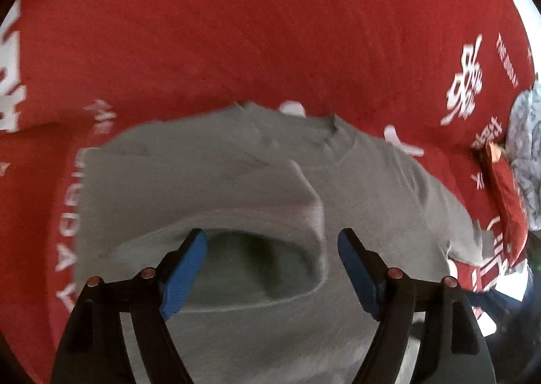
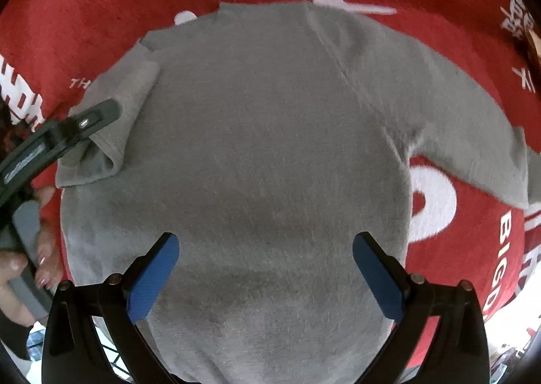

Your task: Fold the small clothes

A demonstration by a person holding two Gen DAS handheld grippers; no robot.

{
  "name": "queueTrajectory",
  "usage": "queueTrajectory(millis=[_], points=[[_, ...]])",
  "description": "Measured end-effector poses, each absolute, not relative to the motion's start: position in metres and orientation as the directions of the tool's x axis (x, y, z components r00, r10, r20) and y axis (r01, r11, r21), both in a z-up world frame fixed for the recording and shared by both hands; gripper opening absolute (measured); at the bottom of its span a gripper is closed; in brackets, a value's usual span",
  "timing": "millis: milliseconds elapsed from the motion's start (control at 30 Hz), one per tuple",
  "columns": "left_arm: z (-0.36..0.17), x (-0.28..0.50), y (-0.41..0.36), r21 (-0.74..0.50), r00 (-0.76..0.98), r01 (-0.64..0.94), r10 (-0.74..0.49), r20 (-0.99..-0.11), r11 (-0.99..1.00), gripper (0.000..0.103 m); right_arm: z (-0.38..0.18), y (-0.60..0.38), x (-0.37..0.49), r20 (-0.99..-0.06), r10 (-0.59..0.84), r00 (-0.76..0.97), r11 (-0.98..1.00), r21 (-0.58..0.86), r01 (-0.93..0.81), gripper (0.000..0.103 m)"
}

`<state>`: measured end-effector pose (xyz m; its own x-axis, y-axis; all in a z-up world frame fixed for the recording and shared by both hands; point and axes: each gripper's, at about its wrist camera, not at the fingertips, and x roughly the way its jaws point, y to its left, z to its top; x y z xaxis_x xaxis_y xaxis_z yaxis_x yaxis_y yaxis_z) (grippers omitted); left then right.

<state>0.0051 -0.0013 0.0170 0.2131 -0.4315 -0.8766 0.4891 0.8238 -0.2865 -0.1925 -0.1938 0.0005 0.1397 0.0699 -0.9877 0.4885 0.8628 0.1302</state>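
A small grey sweater (image 2: 257, 134) lies flat on the red printed cloth (image 2: 101, 12). One sleeve (image 2: 115, 134) is already folded in over the body; the other sleeve (image 2: 473, 147) is spread out, unfolded. The left tongs (image 1: 272, 259) gape wide over the folded sleeve, gripping nothing. The right tongs (image 2: 265, 269) hover open above the hem, empty. I'd judge most folds remain.

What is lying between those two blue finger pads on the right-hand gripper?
Only the flat body of the grey sweater, seen in the right wrist view. The right gripper hangs open above it, nothing pinched. One sleeve stretches off to the side.
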Motion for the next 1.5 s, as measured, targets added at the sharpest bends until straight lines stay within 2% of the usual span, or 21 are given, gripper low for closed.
queueTrajectory(millis=[133, 333, 467, 533, 567, 600, 633, 667, 733, 800, 867, 967, 1000, 1033, 1067, 1133, 1233, 1267, 1300, 1400, 1500], points=[[0.03, 0.032, 0.053, -0.248, 0.267, 0.425, -0.382, -0.885, 0.871, 0.08, 0.02, -0.173, -0.164, -0.978, 0.014, 0.209, 0.921, 0.094, 0.378, 0.102], [-0.009, 0.091, 0.122, -0.255, 0.206, 0.244, -0.307, -0.929, 0.936, 0.08, 0.03, -0.112, -0.103, -0.953, -0.034, 0.3, 0.997, -0.01, 0.082, 0.102], [-0.044, 0.112, 0.126, -0.279, 0.113, 0.203, -0.305, -0.946, 0.939, 0.08, 0.004, -0.055, -0.064, -0.937, -0.134, 0.322, 0.97, -0.19, -0.149, 0.102], [-0.057, 0.117, 0.127, -0.295, 0.078, 0.182, -0.313, -0.946, 0.938, 0.08, -0.013, -0.039, -0.054, -0.927, -0.202, 0.315, 0.936, -0.278, -0.217, 0.096], [-0.059, 0.117, 0.126, -0.305, 0.072, 0.172, -0.32, -0.945, 0.937, 0.079, -0.023, -0.033, -0.049, -0.921, -0.24, 0.306, 0.915, -0.32, -0.245, 0.085], [-0.06, 0.117, 0.126, -0.313, 0.07, 0.163, -0.328, -0.942, 0.935, 0.079, -0.031, -0.031, -0.043, -0.92, -0.261, 0.293, 0.903, -0.34, -0.263, 0.056], [-0.061, 0.117, 0.127, -0.316, 0.074, 0.159, -0.33, -0.941, 0.935, 0.079, -0.035, -0.035, -0.038, -0.931, -0.245, 0.269, 0.913, -0.315, -0.258, 0.035], [-0.061, 0.117, 0.127, -0.315, 0.076, 0.163, -0.33, -0.941, 0.935, 0.079, -0.034, -0.042, -0.036, -0.942, -0.217, 0.256, 0.934, -0.277, -0.226, 0.009], [-0.062, 0.119, 0.125, -0.311, 0.074, 0.171, -0.327, -0.942, 0.935, 0.079, -0.018, -0.075, -0.038, -0.956, -0.094, 0.278, 0.991, -0.115, -0.062, 0.01], [-0.063, 0.122, 0.122, -0.307, 0.069, 0.176, -0.323, -0.944, 0.935, 0.079, -0.004, -0.128, -0.05, -0.935, 0.073, 0.346, 0.975, 0.14, 0.171, 0.01], [-0.063, 0.125, 0.121, -0.301, 0.063, 0.178, -0.316, -0.947, 0.937, 0.079, -0.01, -0.185, -0.077, -0.907, 0.157, 0.391, 0.849, 0.326, 0.415, 0.01], [-0.064, 0.128, 0.114, -0.29, 0.064, 0.192, -0.306, -0.95, 0.938, 0.077, -0.043, -0.24, -0.118, -0.868, 0.271, 0.416, 0.601, 0.49, 0.632, 0.018], [-0.064, 0.129, 0.109, -0.288, 0.068, 0.199, -0.306, -0.95, 0.937, 0.067, -0.049, -0.247, -0.126, -0.863, 0.288, 0.416, 0.559, 0.504, 0.658, 0.024], [-0.063, 0.129, 0.106, -0.284, 0.075, 0.217, -0.306, -0.949, 0.934, 0.045, -0.055, -0.253, -0.133, -0.856, 0.3, 0.421, 0.524, 0.517, 0.677, 0.026], [-0.061, 0.129, 0.103, -0.281, 0.076, 0.232, -0.305, -0.949, 0.931, 0.028, -0.058, -0.26, -0.141, -0.834, 0.312, 0.455, 0.477, 0.551, 0.684, 0.027], [-0.056, 0.131, 0.099, -0.296, 0.075, 0.246, -0.322, -0.944, 0.923, 0.015, -0.058, -0.266, -0.145, -0.824, 0.306, 0.476, 0.437, 0.566, 0.699, 0.03], [-0.045, 0.135, 0.104, -0.314, 0.11, 0.234, -0.346, -0.932, 0.92, 0.01, -0.06, -0.27, -0.142, -0.82, 0.312, 0.48, 0.393, 0.572, 0.72, 0.03], [-0.043, 0.137, 0.108, -0.321, 0.122, 0.228, -0.354, -0.927, 0.919, 0.01, -0.055, -0.27, -0.136, -0.811, 0.315, 0.493, 0.402, 0.584, 0.705, 0.025], [-0.043, 0.138, 0.112, -0.323, 0.124, 0.223, -0.355, -0.926, 0.92, 0.01, -0.047, -0.266, -0.135, -0.803, 0.317, 0.505, 0.419, 0.596, 0.685, 0.012], [-0.058, 0.145, 0.12, -0.309, 0.1, 0.21, -0.335, -0.937, 0.928, 0.01, -0.03, -0.26, -0.12, -0.788, 0.321, 0.525, 0.503, 0.612, 0.611, 0.011], [-0.062, 0.143, 0.121, -0.305, 0.113, 0.213, -0.333, -0.936, 0.928, 0.01, -0.041, -0.259, -0.113, -0.826, 0.291, 0.483, 0.547, 0.558, 0.624, 0.011]])
